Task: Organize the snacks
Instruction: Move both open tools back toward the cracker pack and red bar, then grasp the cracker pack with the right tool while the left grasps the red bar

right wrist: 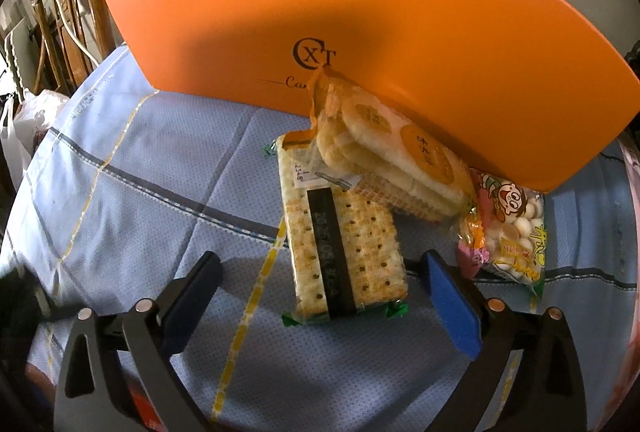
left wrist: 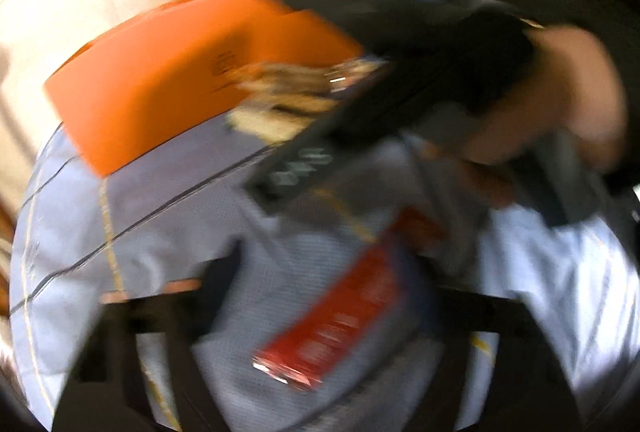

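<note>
The tall orange card box (right wrist: 400,44) read "CXT". Before it, a clear cracker packet (right wrist: 344,244) lay between the right gripper's (right wrist: 320,288) wide-apart jaws, untouched. The left gripper (left wrist: 320,312) was too blurred to judge.

Blurred red snack packet (left wrist: 340,316), orange box (left wrist: 192,72)

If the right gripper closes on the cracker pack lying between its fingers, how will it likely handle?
The cracker pack looks flat and boxy, so probably stiff and steady in the open right gripper. Its clear film may be slippery. The crackers likely snap under hard squeezing. Lifting could shift the rice-cracker bag leaning on it.
</note>
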Demonstrator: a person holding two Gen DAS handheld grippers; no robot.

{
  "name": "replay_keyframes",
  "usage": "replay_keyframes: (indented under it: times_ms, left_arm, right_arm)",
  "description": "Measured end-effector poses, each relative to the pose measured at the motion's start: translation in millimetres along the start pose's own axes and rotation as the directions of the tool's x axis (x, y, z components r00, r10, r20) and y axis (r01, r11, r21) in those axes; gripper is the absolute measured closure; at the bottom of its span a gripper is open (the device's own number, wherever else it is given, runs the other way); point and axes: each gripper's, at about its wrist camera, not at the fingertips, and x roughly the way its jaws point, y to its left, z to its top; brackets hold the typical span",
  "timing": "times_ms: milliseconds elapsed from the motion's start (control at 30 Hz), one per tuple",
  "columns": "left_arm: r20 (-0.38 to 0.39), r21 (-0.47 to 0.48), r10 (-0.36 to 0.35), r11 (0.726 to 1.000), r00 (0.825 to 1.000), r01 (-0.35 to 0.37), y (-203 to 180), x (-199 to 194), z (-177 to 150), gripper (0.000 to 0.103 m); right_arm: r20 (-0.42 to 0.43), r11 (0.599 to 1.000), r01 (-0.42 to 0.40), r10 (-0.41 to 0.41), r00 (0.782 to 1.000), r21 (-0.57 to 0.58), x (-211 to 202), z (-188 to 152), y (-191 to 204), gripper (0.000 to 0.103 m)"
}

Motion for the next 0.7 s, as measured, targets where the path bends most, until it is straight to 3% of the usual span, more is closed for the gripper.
replay_keyframes:
  times_ms: [33,100,133,367,400,433,467,500,633,700]
  left_arm:
    - [0.015,0.080,0.023,0.997,1.000,-0.024,-16,-4,-3,0.103]
    - [0.017,0.100,0.042,0.994,0.999,-0.044,-22,-4,-4,0.103]
    - [0.011,0.041,0.013,0.999,1.000,-0.013,-13,-4,-3,0.103]
    - [0.010,-0.008,0.017,1.000,1.000,-0.017,4,-7,-8,0.102]
    - [0.010,-0.003,0.020,1.000,1.000,-0.020,6,-8,-8,0.098]
    - [0.008,-0.002,0.009,1.000,1.000,-0.009,8,-9,-8,0.081]
    - [0.003,-0.002,0.001,1.000,1.000,-0.001,11,-8,-8,0.034]
    - [-0.010,-0.003,-0.001,1.000,1.000,0.001,13,-6,-7,0.006]
    - [-0.144,-0.018,-0.044,0.999,0.989,0.042,20,30,-1,0.004]
    - [-0.143,-0.007,-0.054,0.999,0.988,0.054,21,37,0,0.004]
  right_arm:
    - [-0.010,1.000,-0.002,0.002,1.000,0.000,-1,0,-2,0.007]
    - [0.008,1.000,0.012,-0.012,1.000,0.028,-8,2,-9,0.042]
    - [0.018,0.999,0.012,-0.013,1.000,0.040,-11,3,-14,0.055]
    - [0.014,1.000,0.011,-0.011,1.000,0.011,-17,-16,-23,0.056]
    - [0.016,1.000,0.010,-0.010,1.000,0.010,-17,-18,-24,0.055]
    - [0.016,1.000,0.007,-0.007,1.000,0.010,-17,-19,-25,0.055]
    - [0.014,1.000,0.006,-0.006,1.000,0.008,-17,-19,-25,0.055]
    - [0.010,1.000,0.004,-0.004,1.000,0.008,-16,-19,-26,0.055]
    - [0.003,1.000,0.002,-0.002,1.000,0.007,-15,-19,-27,0.055]
    - [0.002,1.000,0.002,-0.002,1.000,0.011,-15,-18,-26,0.054]
